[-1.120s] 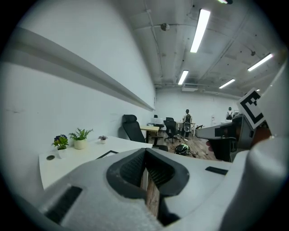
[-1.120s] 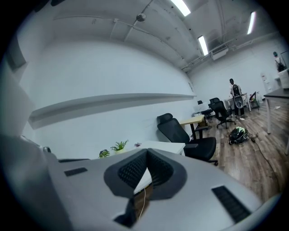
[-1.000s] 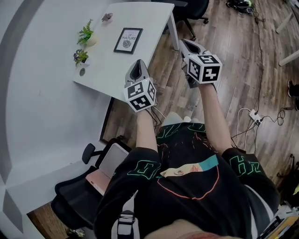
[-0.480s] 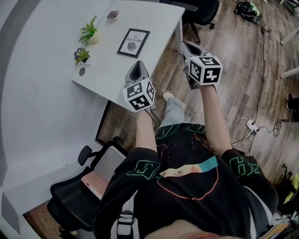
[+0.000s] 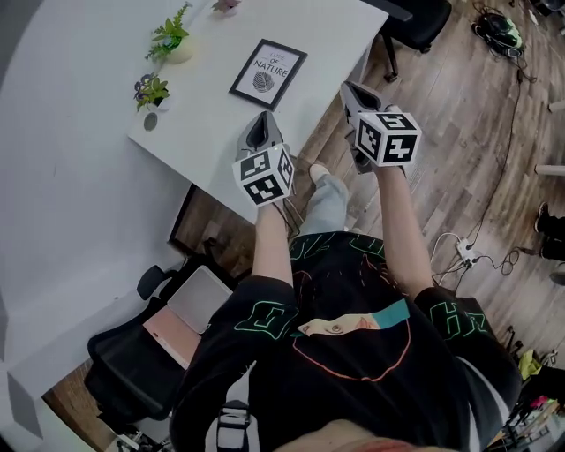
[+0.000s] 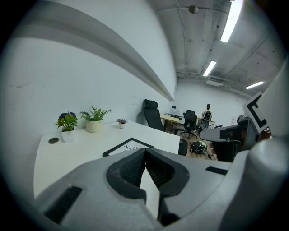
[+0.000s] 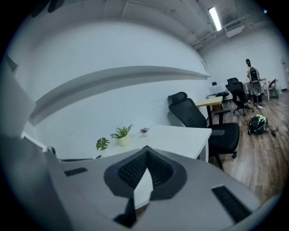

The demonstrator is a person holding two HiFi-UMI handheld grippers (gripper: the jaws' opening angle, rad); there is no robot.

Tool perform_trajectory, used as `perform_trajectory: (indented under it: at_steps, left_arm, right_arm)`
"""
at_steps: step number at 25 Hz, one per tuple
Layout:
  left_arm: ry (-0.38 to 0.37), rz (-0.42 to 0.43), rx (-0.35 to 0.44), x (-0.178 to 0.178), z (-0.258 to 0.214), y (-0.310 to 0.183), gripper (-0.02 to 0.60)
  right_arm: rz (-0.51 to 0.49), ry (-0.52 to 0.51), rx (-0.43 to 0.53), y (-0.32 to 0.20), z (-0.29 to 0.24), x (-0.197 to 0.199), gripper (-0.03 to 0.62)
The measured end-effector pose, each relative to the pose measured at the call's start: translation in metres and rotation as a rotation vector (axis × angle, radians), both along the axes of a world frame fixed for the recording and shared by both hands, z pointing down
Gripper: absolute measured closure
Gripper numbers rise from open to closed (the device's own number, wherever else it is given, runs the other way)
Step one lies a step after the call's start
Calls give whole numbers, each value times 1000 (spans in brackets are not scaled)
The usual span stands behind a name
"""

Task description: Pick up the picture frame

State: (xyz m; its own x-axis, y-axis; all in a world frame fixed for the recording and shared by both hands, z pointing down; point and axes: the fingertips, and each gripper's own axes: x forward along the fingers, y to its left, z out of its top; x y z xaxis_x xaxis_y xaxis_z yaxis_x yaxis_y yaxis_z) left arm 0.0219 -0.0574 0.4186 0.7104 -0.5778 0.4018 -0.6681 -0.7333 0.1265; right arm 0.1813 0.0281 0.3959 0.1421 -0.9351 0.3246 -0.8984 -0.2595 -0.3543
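The picture frame (image 5: 267, 74) has a black border and a white print, and lies flat on the white table (image 5: 212, 132). My left gripper (image 5: 259, 118) hovers over the table's near edge, short of the frame, shut and empty. In the left gripper view the frame (image 6: 128, 146) shows just past the closed jaws of the left gripper (image 6: 145, 151). My right gripper (image 5: 346, 86) is over the wooden floor, right of the table corner, shut with nothing in it. The right gripper view does not show the frame, which the right gripper (image 7: 146, 148) hides.
Two potted plants (image 5: 169, 40) (image 5: 151, 91) and a small round disc (image 5: 150, 123) stand left of the frame. A black office chair (image 5: 424, 22) stands beyond the table's far corner, another (image 5: 132, 371) behind me at the left. Cables lie on the floor (image 5: 468, 256).
The person has stepped toward the table, and a foot now shows below the grippers. Both grippers have come nearer the table and the frame, still shut.
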Motion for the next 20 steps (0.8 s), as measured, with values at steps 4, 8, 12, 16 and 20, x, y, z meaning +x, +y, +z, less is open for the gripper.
perform_trajectory:
  at_steps: [4, 8, 12, 16, 20]
  left_arm:
    - [-29, -32, -58, 2, 25, -29, 574]
    - [-37, -72, -102, 4, 43, -52, 574]
    - [-30, -101, -147, 7, 57, -71, 574]
    - [-15, -145, -181, 6, 68, -88, 574]
    - [-8, -189, -222, 3, 84, -104, 574]
  right_arm:
    - [-30, -33, -33, -37, 21, 4, 589]
    - [-62, -34, -75, -61, 37, 9, 589]
    - [-78, -38, -109, -85, 48, 16, 589]
    - [-118, -33, -150, -108, 57, 16, 589]
    - [-161, -6, -192, -130, 66, 14, 589]
